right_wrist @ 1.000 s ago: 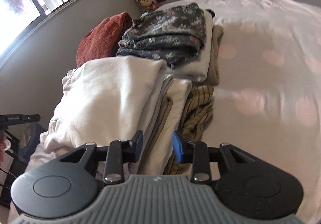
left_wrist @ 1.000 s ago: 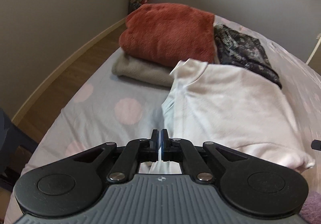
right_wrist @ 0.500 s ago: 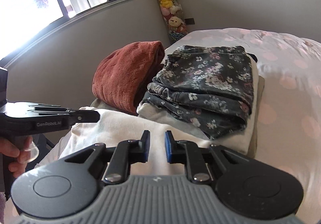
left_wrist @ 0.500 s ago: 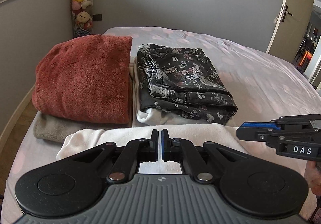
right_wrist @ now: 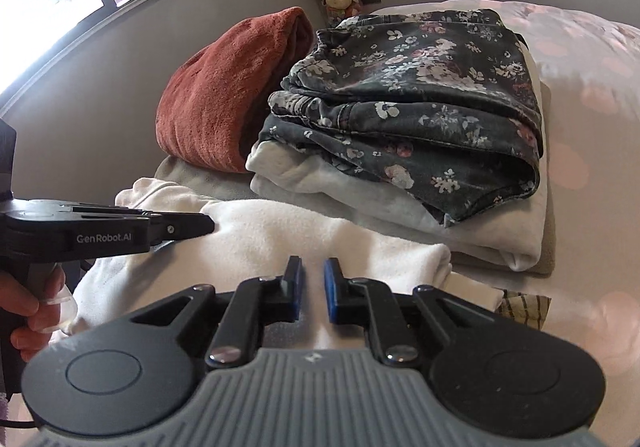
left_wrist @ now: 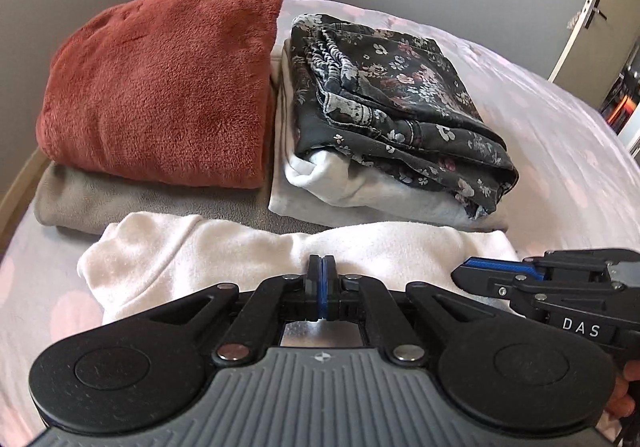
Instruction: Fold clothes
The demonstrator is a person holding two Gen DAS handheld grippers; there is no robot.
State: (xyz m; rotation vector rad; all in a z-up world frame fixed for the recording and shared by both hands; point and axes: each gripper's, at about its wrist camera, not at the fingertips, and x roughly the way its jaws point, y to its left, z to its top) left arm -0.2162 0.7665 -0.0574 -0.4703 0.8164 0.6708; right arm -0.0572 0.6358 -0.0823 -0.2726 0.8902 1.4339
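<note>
A folded white sweatshirt [left_wrist: 240,247] lies on the bed just below both grippers, its collar at the left end. My left gripper [left_wrist: 322,267] hovers over its near edge, shut, with no cloth visible between the pads. In the right wrist view the left gripper [right_wrist: 208,225] points in from the left above the same sweatshirt [right_wrist: 300,231]. My right gripper [right_wrist: 312,275] is over the sweatshirt's right part; its jaws are closing, a narrow gap still shows, and nothing is pinched between the pads. The right gripper [left_wrist: 460,273] also juts into the left wrist view.
Beyond the sweatshirt, a rust fleece [left_wrist: 160,87] lies on a grey blanket [left_wrist: 80,203], beside a dark floral garment [left_wrist: 400,99] on a folded white one [left_wrist: 360,191]. A striped cloth [right_wrist: 524,307] peeks out on the right. The pink-dotted bed [left_wrist: 560,127] stretches right.
Both grippers swung to face the stacked piles and came forward and lower over the white sweatshirt. The right jaws narrowed from a wide gap to a slim one. The left stayed shut.
</note>
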